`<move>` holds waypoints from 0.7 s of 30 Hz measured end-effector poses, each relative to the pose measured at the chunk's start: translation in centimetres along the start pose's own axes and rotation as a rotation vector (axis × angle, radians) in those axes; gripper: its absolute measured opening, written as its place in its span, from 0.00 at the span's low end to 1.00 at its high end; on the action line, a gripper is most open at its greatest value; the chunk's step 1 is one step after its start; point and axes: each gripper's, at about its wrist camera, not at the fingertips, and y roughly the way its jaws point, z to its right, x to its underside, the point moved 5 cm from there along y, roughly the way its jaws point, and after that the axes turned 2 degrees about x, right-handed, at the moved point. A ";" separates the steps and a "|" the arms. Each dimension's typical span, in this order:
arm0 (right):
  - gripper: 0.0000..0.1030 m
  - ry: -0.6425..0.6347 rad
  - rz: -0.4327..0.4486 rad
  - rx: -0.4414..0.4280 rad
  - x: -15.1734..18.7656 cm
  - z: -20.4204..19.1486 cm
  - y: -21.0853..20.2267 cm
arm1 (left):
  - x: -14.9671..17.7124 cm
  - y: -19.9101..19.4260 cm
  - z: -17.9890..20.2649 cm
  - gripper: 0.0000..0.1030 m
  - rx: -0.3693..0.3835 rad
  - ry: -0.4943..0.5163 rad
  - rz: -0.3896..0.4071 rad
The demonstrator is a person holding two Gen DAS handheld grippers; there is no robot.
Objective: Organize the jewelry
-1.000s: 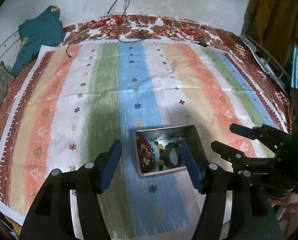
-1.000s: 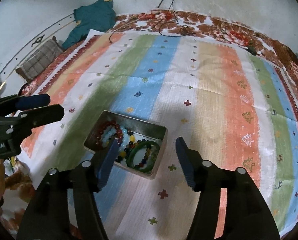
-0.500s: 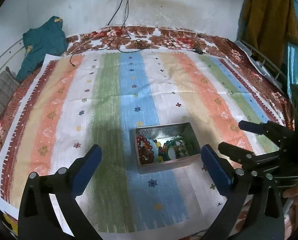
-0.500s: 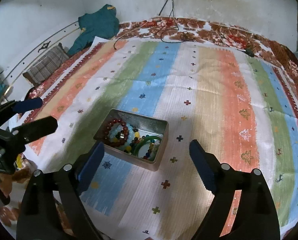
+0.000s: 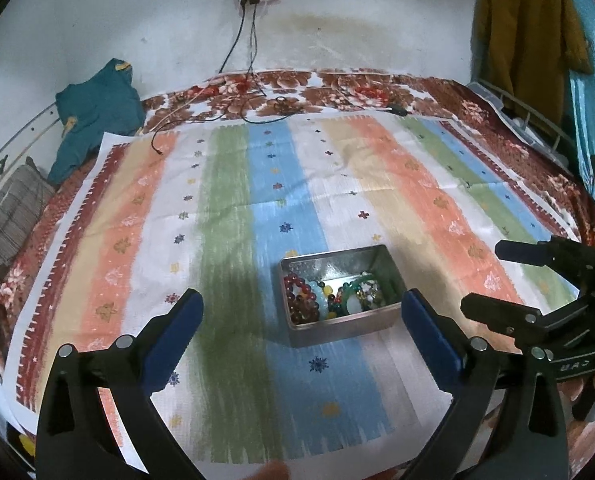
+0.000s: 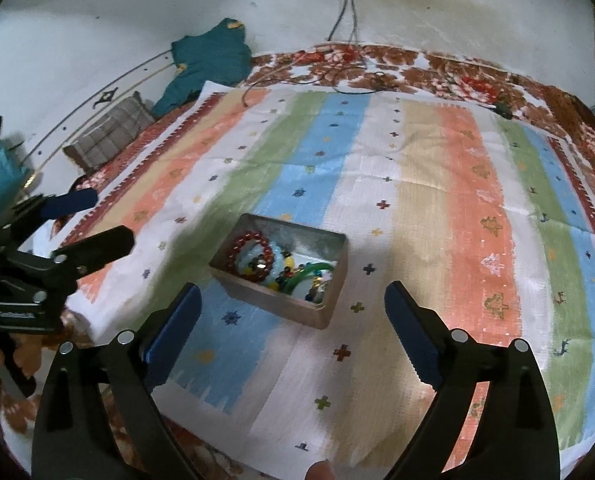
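A grey metal tin [image 5: 339, 325] [image 6: 257, 295] sits on the striped cloth near its front edge. It holds a red bead bracelet [image 5: 299, 300] [image 6: 249, 246], a green bangle [image 5: 347, 285] [image 6: 313, 270] and mixed coloured beads. My left gripper [image 5: 299, 326] is open wide and empty, raised above and behind the tin; it also shows at the left of the right wrist view [image 6: 91, 220]. My right gripper [image 6: 291, 312] is open wide and empty, also behind the tin; it also shows at the right of the left wrist view [image 5: 493, 278].
The striped cloth [image 5: 337, 184] covers a bed with a floral sheet [image 5: 337, 84]. A teal garment [image 5: 93, 112] and a checked cushion [image 5: 13, 212] lie at the far left. Cables [image 5: 249, 40] hang from a wall socket. A yellow garment [image 5: 525, 32] hangs at the right.
Both grippers have opened wider and pulled back and up from the tin. The tin and its jewellery stay in place.
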 end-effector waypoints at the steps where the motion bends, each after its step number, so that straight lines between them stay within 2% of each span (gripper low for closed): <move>1: 0.91 -0.002 0.001 0.002 0.2 0.0 -0.1 | 0.1 -0.1 -0.1 0.94 -0.006 0.001 0.003; 11: 0.91 -0.017 0.040 0.007 1.1 -0.5 -1.6 | 0.9 -1.0 -0.2 0.94 0.016 -0.028 0.017; 21: 0.91 -0.016 0.092 0.016 1.4 -0.7 -3.0 | 1.6 -2.0 0.6 0.95 0.014 0.004 0.055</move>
